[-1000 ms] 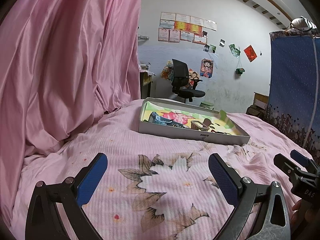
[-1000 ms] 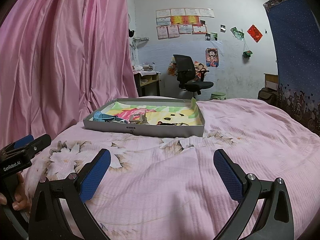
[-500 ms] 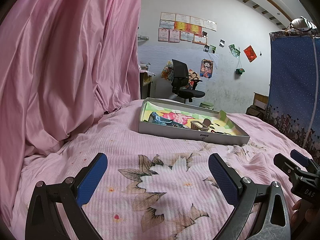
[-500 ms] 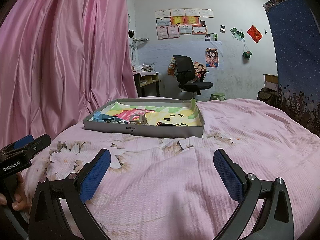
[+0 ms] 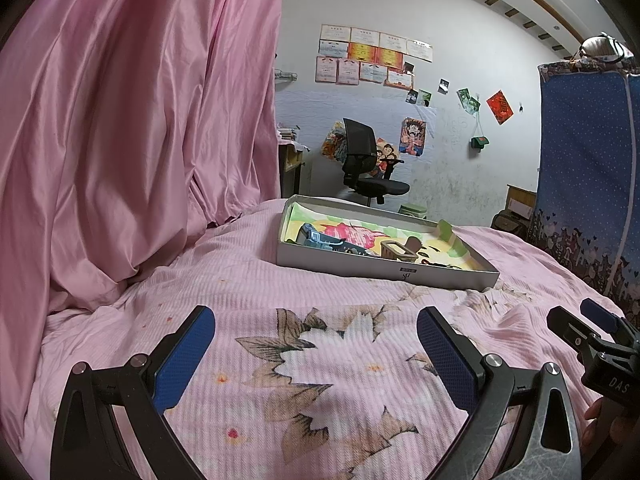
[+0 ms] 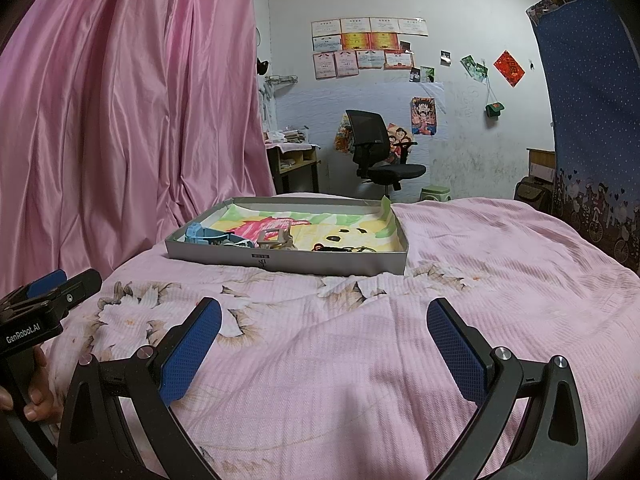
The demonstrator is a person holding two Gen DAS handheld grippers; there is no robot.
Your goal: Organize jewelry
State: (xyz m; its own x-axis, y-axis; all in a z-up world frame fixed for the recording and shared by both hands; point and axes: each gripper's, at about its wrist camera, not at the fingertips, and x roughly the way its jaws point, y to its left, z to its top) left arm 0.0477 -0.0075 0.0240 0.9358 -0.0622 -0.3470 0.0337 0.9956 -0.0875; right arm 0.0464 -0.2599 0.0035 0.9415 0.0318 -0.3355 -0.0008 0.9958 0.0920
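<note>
A shallow grey box (image 5: 384,270) (image 6: 280,258) lined with colourful paper sits on the pink bed ahead of both grippers. Inside lie a light blue watch (image 6: 208,236) (image 5: 320,238), a beige buckle piece (image 6: 276,239) (image 5: 398,250) and dark small jewelry (image 6: 344,247) at the right. My left gripper (image 5: 316,344) is open and empty, low over the floral bedspread, well short of the box. My right gripper (image 6: 324,340) is open and empty, also short of the box. Each gripper shows at the edge of the other's view: the right one (image 5: 592,332), the left one (image 6: 52,292).
A pink satin curtain (image 5: 120,140) hangs along the left of the bed. A blue patterned cloth (image 5: 588,180) hangs at the right. A black office chair (image 6: 376,160) and a desk stand beyond the bed by the wall.
</note>
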